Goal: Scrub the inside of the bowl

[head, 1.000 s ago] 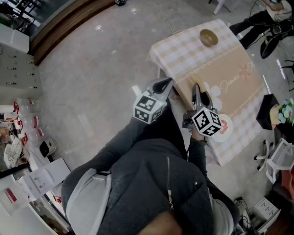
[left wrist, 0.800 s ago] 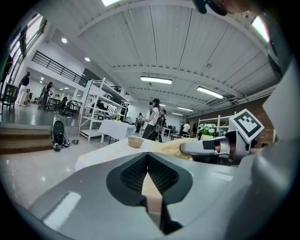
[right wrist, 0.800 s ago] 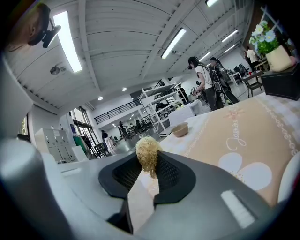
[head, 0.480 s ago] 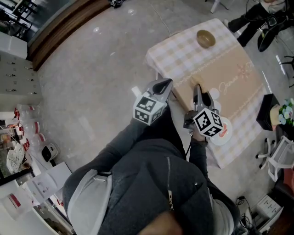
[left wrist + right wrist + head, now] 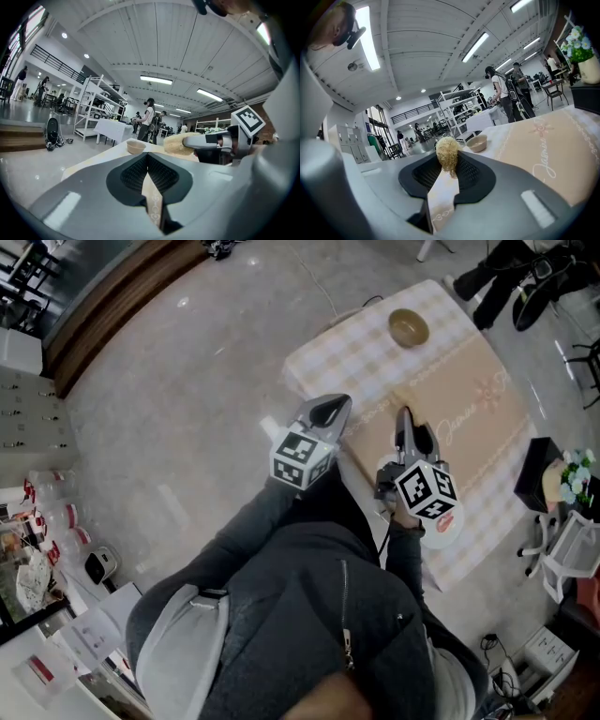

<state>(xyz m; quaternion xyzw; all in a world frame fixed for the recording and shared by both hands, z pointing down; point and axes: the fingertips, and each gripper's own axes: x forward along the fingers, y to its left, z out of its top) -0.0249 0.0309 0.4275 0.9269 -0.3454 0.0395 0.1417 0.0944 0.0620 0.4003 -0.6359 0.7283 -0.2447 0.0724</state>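
Pinching fuzzy yellow fibre scrubber in R claw, L claw pressed together, round tan bowl on checked cloth.

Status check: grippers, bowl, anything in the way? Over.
Left gripper shut, empty. Right gripper shut on scrub pad. Bowl at far table corner, untouched. Nothing between pad and bowl.

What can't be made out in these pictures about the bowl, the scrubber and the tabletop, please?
- Bowl inside: too small in the head view; both gripper views see it side-on, rim hiding it.
- Scrubber: its lower part sits hidden between the jaws of the right gripper.
- White disc: half covered by that gripper's marker cube in the head view; what it is, unclear.
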